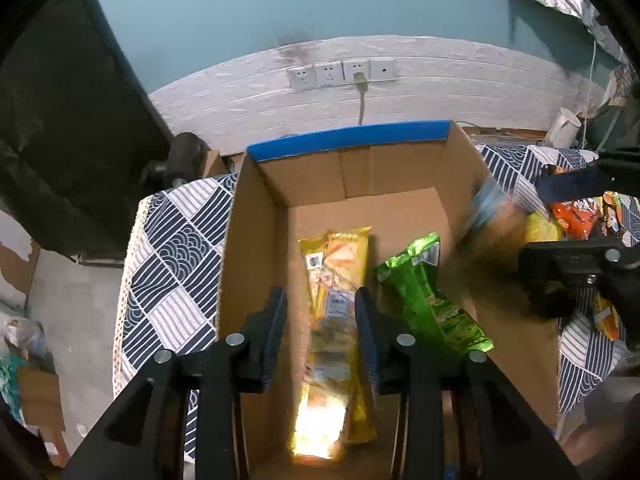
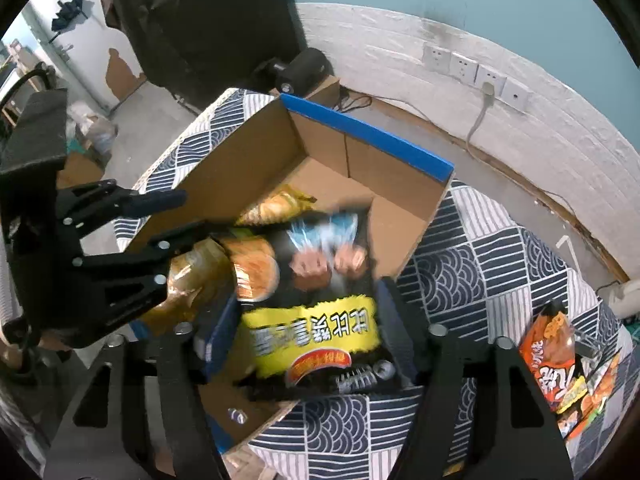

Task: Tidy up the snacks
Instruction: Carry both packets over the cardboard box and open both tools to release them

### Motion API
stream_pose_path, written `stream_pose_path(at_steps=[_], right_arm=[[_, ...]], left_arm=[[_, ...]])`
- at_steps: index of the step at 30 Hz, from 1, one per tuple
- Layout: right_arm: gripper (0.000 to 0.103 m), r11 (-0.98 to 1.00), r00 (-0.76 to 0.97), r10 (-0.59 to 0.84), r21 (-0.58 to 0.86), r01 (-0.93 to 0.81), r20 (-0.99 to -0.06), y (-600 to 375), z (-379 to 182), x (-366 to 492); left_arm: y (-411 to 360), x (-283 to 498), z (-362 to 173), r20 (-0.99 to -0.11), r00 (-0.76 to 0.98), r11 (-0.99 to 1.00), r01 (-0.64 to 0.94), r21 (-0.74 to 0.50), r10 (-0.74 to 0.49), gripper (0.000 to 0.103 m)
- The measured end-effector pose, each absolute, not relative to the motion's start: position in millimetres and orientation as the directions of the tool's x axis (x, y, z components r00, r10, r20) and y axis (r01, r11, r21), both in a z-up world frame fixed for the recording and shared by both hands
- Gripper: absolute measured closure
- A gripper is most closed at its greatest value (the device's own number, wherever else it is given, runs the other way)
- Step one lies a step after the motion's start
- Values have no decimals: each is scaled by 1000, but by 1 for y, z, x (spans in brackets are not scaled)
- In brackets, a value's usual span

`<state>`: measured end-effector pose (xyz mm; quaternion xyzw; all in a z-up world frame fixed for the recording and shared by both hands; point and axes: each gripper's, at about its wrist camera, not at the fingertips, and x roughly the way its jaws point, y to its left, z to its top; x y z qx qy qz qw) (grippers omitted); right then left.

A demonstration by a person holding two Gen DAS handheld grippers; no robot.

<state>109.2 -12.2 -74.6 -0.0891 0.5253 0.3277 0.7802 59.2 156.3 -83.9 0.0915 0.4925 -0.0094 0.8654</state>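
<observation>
Cloth first: a navy-and-white wave-patterned cloth (image 1: 172,248) covers the bench, and on it stands an open brown cardboard box (image 1: 256,240) with a strip of blue tape (image 1: 348,138) along its far rim. Over the box's left half, the left hand-held gripper (image 1: 322,320) points down inside, jaws narrow. A long yellow snack packet (image 1: 340,264) lies lengthwise on the box floor between its fingers. A sliver of cardboard shows between the left finger and the packet, so the pads are not clamped on it. The packet's near end is washed out by glare.

Just to the right, a crinkly green snack packet (image 1: 424,292) lies at a slant on the box floor, beside the yellow one.

Further right, the right hand-held gripper (image 2: 310,296) tips over the box's near corner, jaws wide. A black-and-yellow snack bag (image 2: 316,332) sits between its blue pads (image 2: 224,340), its far end smeared with blur while the fingers are sharp, so it looks loose. Over on the far right, orange snack packets (image 2: 552,352) lie on the cloth, outside the box.
</observation>
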Motion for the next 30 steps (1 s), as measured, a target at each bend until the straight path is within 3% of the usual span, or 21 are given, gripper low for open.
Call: stream_pose_path(at_steps=[4,17,30], right_arm=[[29,778,248,415,200,-596,-875,-16,-71,110],[29,807,286,410,198,-557,-866,-46,-62,111],[28,841,324,402,206,-501,-856,-94,-55,109]], left_arm=[[161,59,-83,-855,513,986,83,144,82,54],[150,53,-73,-842,534,984,93,155,82,45],[117,49,-59,-839,543,979,148,139,37,43]])
